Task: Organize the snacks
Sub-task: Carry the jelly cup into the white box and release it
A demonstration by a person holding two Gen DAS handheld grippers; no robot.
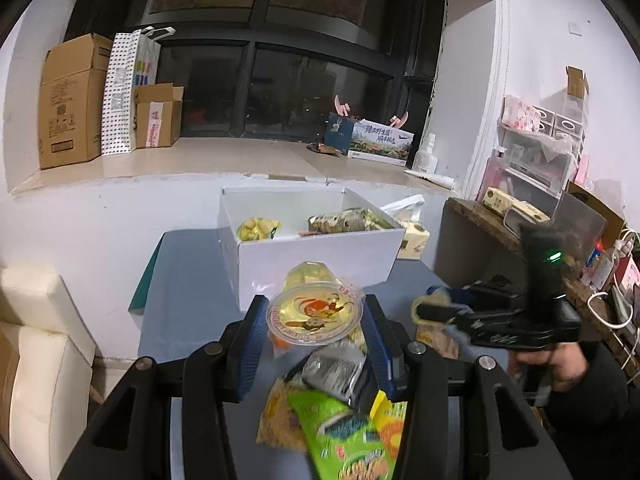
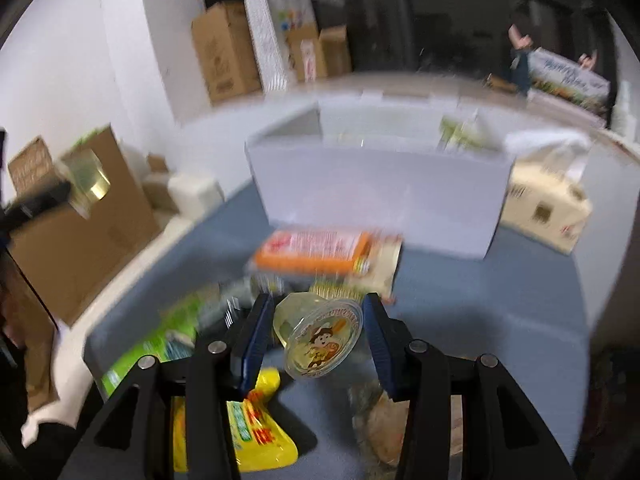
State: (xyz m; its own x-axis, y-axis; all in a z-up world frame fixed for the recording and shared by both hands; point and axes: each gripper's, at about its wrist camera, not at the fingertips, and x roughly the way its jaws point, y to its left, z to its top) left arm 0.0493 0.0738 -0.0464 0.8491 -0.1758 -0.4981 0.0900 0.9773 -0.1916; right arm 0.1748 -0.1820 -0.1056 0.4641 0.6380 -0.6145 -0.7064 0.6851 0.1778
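My left gripper (image 1: 316, 322) is shut on a yellow jelly cup (image 1: 314, 316) with a cartoon lid, held above loose snack packets (image 1: 340, 420) on the blue-grey table (image 1: 188, 300). My right gripper (image 2: 318, 334) is shut on another yellow jelly cup (image 2: 320, 336), tilted, above the table. The white box (image 1: 312, 256) stands behind, holding a yellow packet (image 1: 258, 228) and a green-brown packet (image 1: 348, 220). The right gripper also shows in the left wrist view (image 1: 436, 312), with its cup seen only as a blurred yellow shape between the fingers. An orange packet (image 2: 320, 250) lies before the box (image 2: 380, 196).
A tissue pack (image 1: 414, 240) sits right of the box. A cream sofa (image 1: 36, 332) is at the left. Cardboard boxes (image 1: 72, 100) stand on the window ledge. A cluttered side shelf (image 1: 540, 184) is at the right. A yellow packet (image 2: 256, 428) lies near the table's front.
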